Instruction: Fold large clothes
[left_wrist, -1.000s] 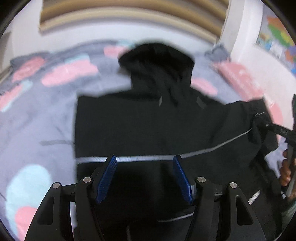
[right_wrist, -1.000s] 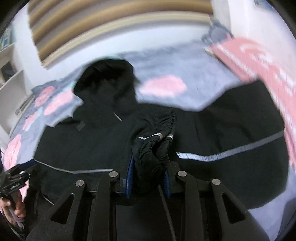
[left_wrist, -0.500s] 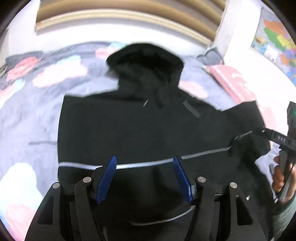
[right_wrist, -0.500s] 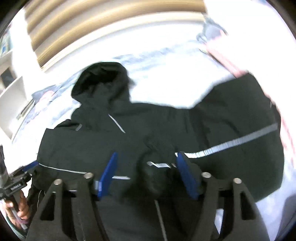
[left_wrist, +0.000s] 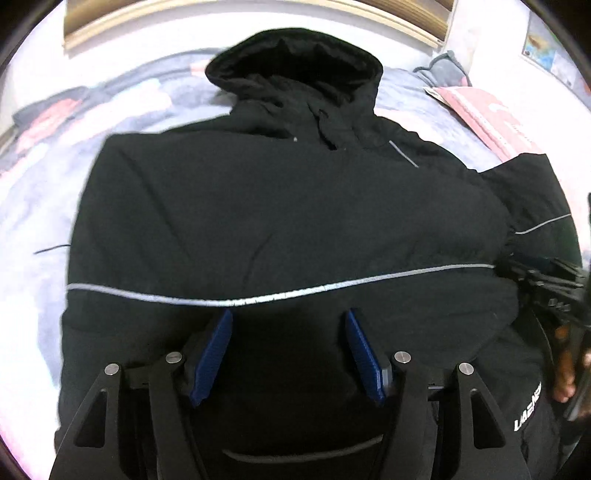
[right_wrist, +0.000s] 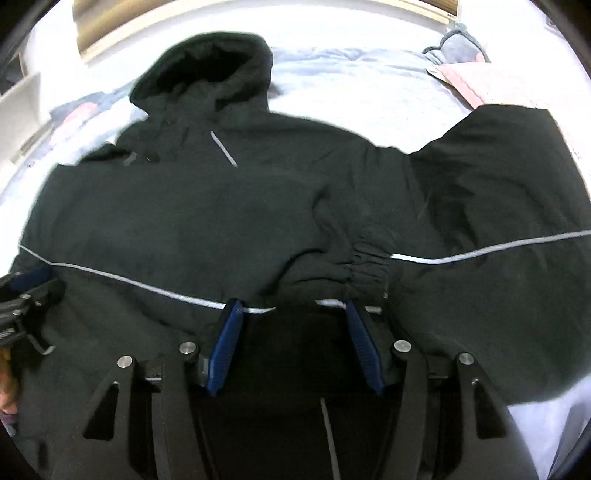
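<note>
Your bed (left_wrist: 44, 206), covered in a grey quilt with pink and pale patches, carries a black hooded jacket (left_wrist: 280, 221) spread flat across it, hood (left_wrist: 295, 66) toward the headboard and a thin reflective stripe (left_wrist: 258, 297) running across the body. One sleeve (right_wrist: 369, 236) lies folded inward over the front, its gathered cuff (right_wrist: 365, 266) just ahead of your right gripper (right_wrist: 293, 314), whose jaws are closing from about half open with nothing pinched between them. Your left gripper (left_wrist: 288, 321) hovers over the jacket's lower part, jaws about half open and empty.
</note>
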